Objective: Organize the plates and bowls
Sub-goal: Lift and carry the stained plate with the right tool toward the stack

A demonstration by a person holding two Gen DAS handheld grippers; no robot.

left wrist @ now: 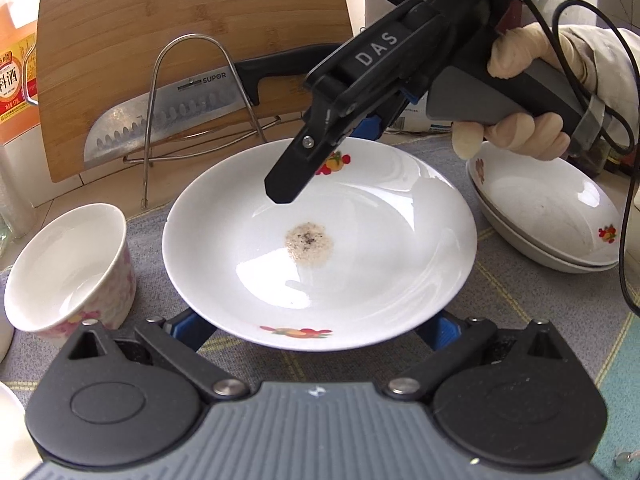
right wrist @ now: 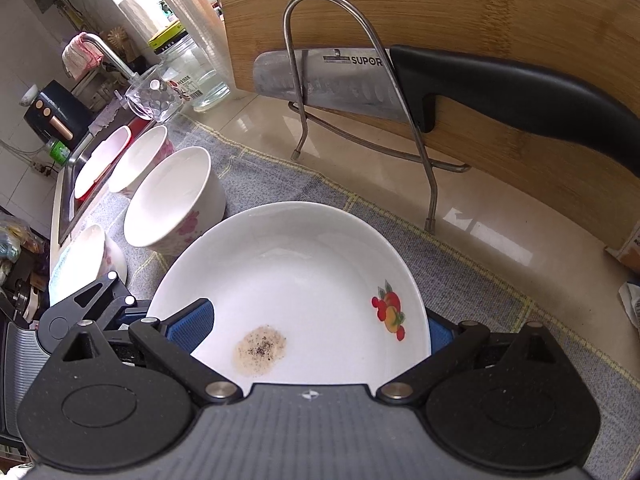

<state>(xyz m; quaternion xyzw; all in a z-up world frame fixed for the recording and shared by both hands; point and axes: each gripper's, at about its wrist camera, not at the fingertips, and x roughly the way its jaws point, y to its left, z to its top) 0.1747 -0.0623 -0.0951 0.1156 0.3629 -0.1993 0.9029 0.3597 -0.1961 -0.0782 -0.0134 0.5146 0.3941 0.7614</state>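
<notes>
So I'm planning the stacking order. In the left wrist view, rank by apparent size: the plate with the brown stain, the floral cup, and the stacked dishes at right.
1. Plate with the brown stain, clearly largest.
2. Stacked dishes, partly hidden by the gloved hand.
3. Floral cup, smallest across.

All sit at similar distances, so the order looks reliable.

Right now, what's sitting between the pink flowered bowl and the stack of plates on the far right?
In the left wrist view, the stained fruit-print plate lies between the flowered bowl and the stacked plates, with the right tongs above it.
</notes>
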